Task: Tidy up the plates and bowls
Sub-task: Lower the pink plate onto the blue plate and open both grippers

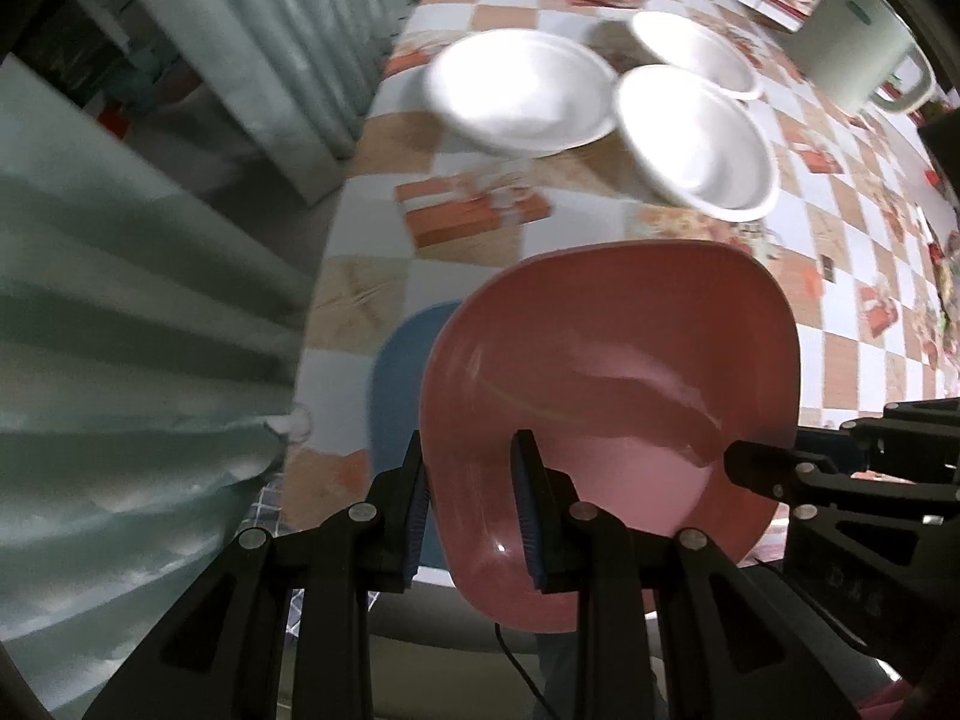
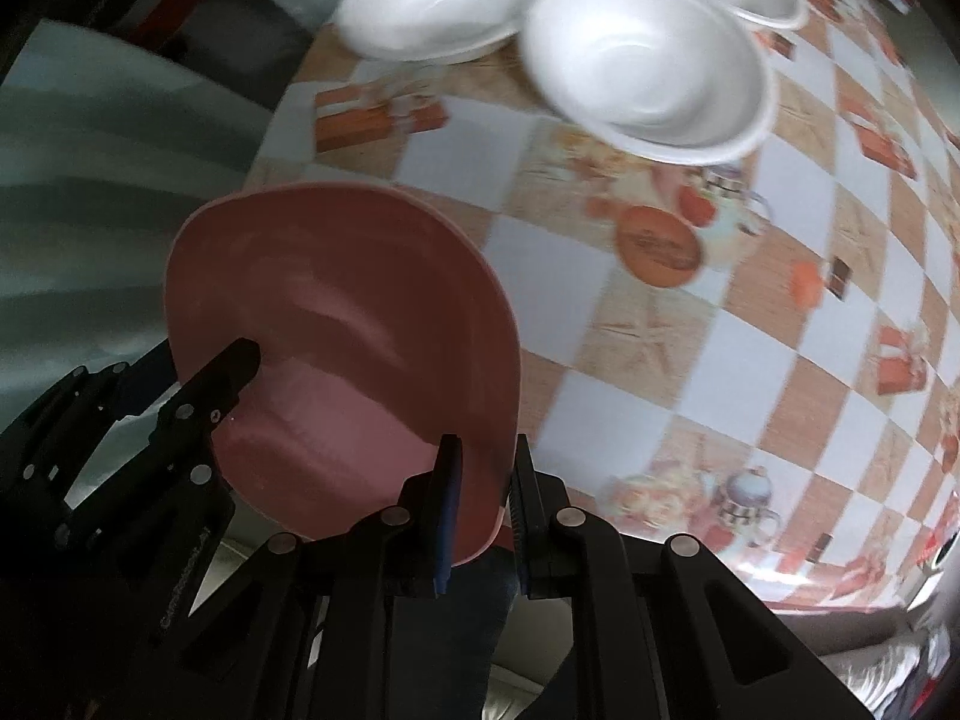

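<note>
A pink squarish plate [image 1: 606,378] hangs above the near edge of the table, held on two sides. My left gripper [image 1: 471,480] is shut on its left rim, one finger inside and one outside. My right gripper [image 2: 483,483] is shut on the opposite rim of the same pink plate [image 2: 342,324]. Each view shows the other gripper's finger resting on the plate's inner face. A blue plate [image 1: 399,372] lies on the table under the pink one, mostly hidden. Three white bowls [image 1: 519,93] [image 1: 696,138] [image 1: 696,51] sit farther back on the table.
The table carries a checked orange and white cloth [image 2: 750,330]. A white kettle [image 1: 858,54] stands at the far right behind the bowls. Pale green curtains [image 1: 132,300] hang just left of the table edge. A person's dark trousers show below my grippers.
</note>
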A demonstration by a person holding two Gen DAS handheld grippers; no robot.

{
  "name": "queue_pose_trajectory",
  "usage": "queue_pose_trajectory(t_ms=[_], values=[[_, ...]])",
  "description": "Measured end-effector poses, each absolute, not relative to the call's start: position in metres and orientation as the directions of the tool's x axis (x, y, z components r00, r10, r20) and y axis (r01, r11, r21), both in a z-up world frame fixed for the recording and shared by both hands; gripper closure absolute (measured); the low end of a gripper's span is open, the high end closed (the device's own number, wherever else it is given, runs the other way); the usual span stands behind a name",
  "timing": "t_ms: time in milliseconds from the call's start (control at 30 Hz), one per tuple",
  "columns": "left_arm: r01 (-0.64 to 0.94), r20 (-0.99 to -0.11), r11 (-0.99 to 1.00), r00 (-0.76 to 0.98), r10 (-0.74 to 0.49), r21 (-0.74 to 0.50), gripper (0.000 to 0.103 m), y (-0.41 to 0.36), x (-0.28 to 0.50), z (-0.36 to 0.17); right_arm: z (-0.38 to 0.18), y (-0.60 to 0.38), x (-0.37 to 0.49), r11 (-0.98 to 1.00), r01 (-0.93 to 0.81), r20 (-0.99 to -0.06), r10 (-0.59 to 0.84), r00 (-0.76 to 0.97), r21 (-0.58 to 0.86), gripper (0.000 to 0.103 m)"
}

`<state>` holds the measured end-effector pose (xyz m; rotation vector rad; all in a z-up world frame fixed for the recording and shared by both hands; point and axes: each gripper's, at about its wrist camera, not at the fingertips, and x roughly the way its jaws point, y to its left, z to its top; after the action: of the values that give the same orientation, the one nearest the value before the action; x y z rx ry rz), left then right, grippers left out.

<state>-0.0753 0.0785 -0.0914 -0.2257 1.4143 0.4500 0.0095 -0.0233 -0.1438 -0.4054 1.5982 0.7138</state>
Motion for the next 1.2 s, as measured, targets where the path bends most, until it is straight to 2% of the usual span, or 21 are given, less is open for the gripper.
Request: queue_pose_trajectory(t_ms=[467, 600, 667, 700, 767, 833, 900, 967, 1100, 1200], values=[[-0.454, -0.983, 0.882, 0.063, 0.172, 0.125, 0.073, 0.104, -0.082, -0.107, -0.175, 0.013, -0.005, 0.738, -0.633, -0.967, 0.107, -0.231, 0.233, 0.086], [-0.445, -0.984, 0.889, 0.079, 0.158, 0.107, 0.056, 0.102, -0.082, -0.108, -0.179, 0.021, -0.008, 0.736, -0.631, -0.964, 0.115, -0.239, 0.244, 0.086], [-0.441, -0.98, 0.89, 0.092, 0.174, 0.116, 0.036, 0.1, -0.081, -0.107, -0.178, 0.023, -0.009, 0.738, -0.632, -0.966, 0.115, -0.231, 0.239, 0.086], [-0.439, -0.979, 0.89, 0.096, 0.182, 0.123, 0.03, 0.099, -0.081, -0.106, -0.176, 0.02, -0.008, 0.74, -0.63, -0.967, 0.115, -0.227, 0.236, 0.086], [-0.44, -0.978, 0.888, 0.093, 0.189, 0.13, 0.024, 0.098, -0.081, -0.107, -0.174, 0.014, -0.001, 0.751, -0.618, -0.968, 0.118, -0.221, 0.232, 0.085], [-0.45, -0.981, 0.885, 0.086, 0.173, 0.117, 0.023, 0.1, -0.08, -0.107, -0.171, 0.007, 0.009, 0.766, -0.601, -0.969, 0.123, -0.215, 0.23, 0.063], [-0.474, -0.982, 0.875, 0.094, 0.164, 0.101, 0.023, 0.107, -0.082, -0.106, -0.168, -0.003, 0.017, 0.789, -0.582, -0.977, 0.114, -0.178, 0.198, 0.019], [-0.5, -0.982, 0.863, 0.119, 0.147, 0.069, 0.017, 0.114, -0.083, -0.102, -0.165, -0.012, 0.024, 0.807, -0.547, -0.973, 0.148, -0.179, 0.223, 0.003], [-0.511, -0.982, 0.859, 0.152, 0.115, 0.022, 0.002, 0.118, -0.078, -0.094, -0.156, -0.031, 0.035, 0.845, -0.492, -0.977, 0.151, -0.153, 0.208, 0.003], [-0.506, -0.981, 0.862, 0.181, 0.074, -0.029, 0.0, 0.115, -0.069, -0.087, -0.156, -0.043, 0.042, 0.877, -0.443, -0.981, 0.144, -0.129, 0.187, 0.003]])
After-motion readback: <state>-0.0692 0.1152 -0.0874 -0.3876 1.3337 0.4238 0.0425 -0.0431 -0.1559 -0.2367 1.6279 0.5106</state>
